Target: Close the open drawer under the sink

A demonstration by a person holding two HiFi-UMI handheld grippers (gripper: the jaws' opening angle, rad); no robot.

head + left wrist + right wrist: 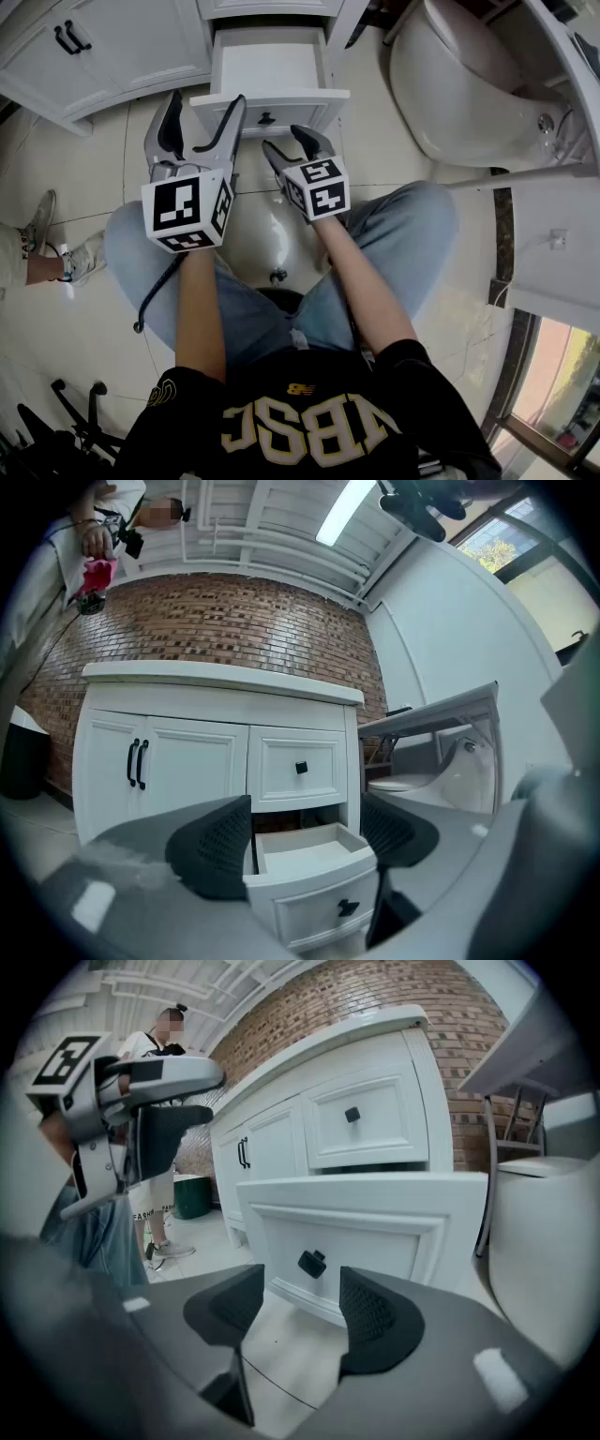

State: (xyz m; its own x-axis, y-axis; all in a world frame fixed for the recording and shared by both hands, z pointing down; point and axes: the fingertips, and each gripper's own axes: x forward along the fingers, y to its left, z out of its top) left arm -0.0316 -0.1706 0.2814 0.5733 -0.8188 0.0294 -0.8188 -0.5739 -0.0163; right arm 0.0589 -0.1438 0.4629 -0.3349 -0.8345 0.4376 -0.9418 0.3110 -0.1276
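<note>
1. Two claws open, empty: L claw (206, 105) wide at drawer (270, 66) front-left corner, contact unclear; R claw (289, 141) just short of knob (312, 1263).
2. Drawer sticks out of cabinet (187, 752) bottom slot, below the shut one.
3. Risk: off-centre push skews it, jams; pads (370, 1312) may slip on glossy paint.
4. White panelled wood, square black knob, ribbed rubber pads, shiny tile floor (366, 122).

The glossy cream-tiled floor (66, 328) carries a white vanity cabinet (122, 56) along its far edge and, just beside it on the right, a white toilet (459, 84). A bystander's light sneakers (82, 259) stand on the tiles at the left. A green bin (192, 1196) sits further along the cabinet.
</note>
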